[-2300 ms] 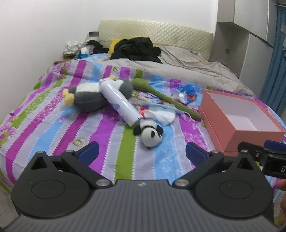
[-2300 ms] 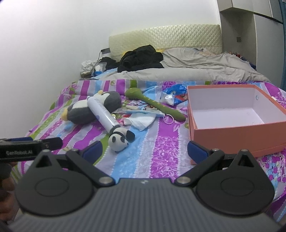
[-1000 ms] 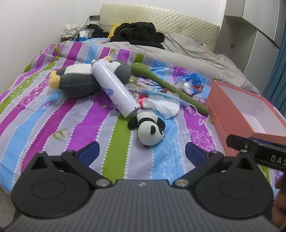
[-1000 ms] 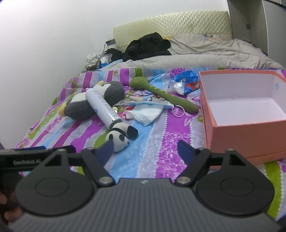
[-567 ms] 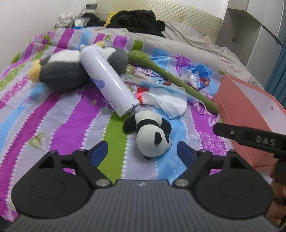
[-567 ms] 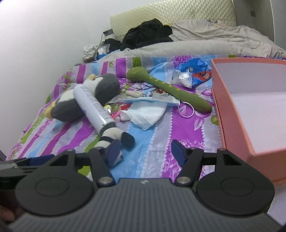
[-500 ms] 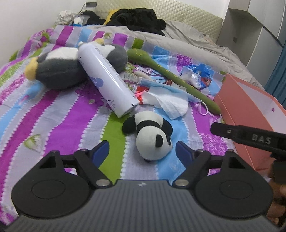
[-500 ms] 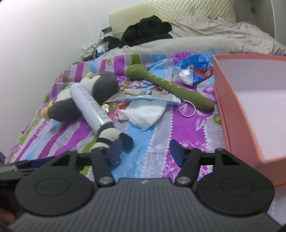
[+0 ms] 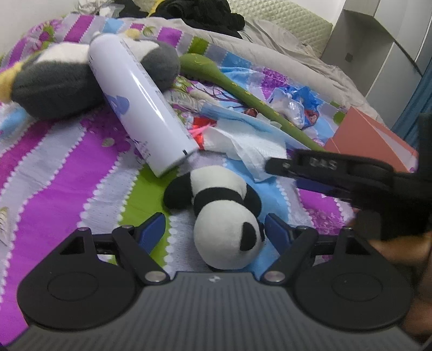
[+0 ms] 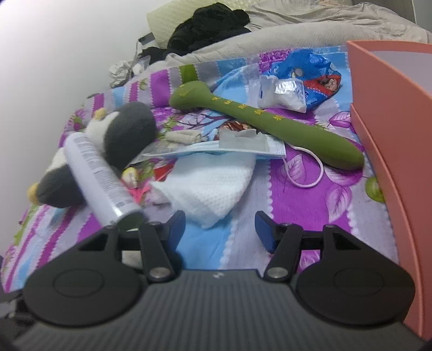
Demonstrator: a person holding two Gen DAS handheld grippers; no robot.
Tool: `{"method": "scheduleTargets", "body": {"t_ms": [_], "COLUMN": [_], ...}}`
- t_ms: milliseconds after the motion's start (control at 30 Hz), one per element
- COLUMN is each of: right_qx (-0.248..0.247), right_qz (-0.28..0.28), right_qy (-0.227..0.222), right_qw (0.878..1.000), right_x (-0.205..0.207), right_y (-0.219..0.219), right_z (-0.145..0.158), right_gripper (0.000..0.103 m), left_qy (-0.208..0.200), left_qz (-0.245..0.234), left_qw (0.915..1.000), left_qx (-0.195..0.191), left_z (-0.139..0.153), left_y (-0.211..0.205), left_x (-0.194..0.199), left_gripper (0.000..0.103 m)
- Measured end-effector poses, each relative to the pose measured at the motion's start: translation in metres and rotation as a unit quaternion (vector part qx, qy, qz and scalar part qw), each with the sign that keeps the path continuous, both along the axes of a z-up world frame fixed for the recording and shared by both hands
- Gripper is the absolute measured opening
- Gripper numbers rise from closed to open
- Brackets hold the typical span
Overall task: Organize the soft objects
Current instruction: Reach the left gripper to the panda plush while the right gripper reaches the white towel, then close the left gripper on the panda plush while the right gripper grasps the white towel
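Left wrist: left gripper [image 9: 214, 229] jaws apart round panda plush [image 9: 225, 216], no clamp yet.
Right gripper [image 10: 220, 228]: jaws apart, empty.
Done: nothing visibly sorted.
Left: panda, penguin plush [image 9: 59, 81].

A bed [image 9: 54, 172] with a striped floral sheet is carrying a panda plush [image 9: 224, 221], a grey penguin plush [image 9: 54, 86] and a green stick-shaped toy [image 10: 270, 121]. A white tissue [image 10: 205, 189] and a pink box [image 10: 391, 135] are lying alongside; a white spray can [image 9: 140, 108] is leaning across the penguin.

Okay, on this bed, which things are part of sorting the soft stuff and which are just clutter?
Job:
panda
penguin plush
white cloth
pink box
left gripper

Clutter:
spray can
green stick
face mask
blue wrapper
black clothes
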State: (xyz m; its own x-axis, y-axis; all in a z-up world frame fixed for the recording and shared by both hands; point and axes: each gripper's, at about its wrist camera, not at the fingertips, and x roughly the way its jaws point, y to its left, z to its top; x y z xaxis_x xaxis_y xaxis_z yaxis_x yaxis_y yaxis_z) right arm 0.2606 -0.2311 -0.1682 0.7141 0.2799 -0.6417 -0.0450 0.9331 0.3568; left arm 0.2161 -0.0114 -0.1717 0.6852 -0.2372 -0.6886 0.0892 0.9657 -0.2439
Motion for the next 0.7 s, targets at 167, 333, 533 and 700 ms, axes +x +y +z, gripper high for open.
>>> {"method": "scheduleTargets", "body": {"t_ms": [167,333,533,700], "right_qx": [0.012,0.036,0.047,0.047], "right_qz": [-0.001,-0.011,0.004,0.010], "right_qy": [0.001,0.011,0.028,0.029], "right_qw": [1.000,0.999,0.998,0.998], "right_x": [0.021,0.037,0.046,0.037], "right_y": [0.002,-0.002,0.001,0.001], "right_z": [-0.009,-0.016,-0.016,-0.005], "right_gripper": [0.061,0.057,0.021,0.014], "left_qy": [0.007,0.024,0.028,0.020], "left_qz": [0.000,0.004,0.007,0.013], "left_qw": [0.9995,0.9965,0.9951,0.9968], "left_qx": [-0.032,-0.080,-0.095,-0.076], "left_z": [-0.010,-0.019,-0.020,-0.013], "left_y": [0.002,0.007,0.004,0.002], "left_x": [0.004,0.010,0.011,0.007], "left_gripper": [0.075,0.063,0.061,0.061]}}
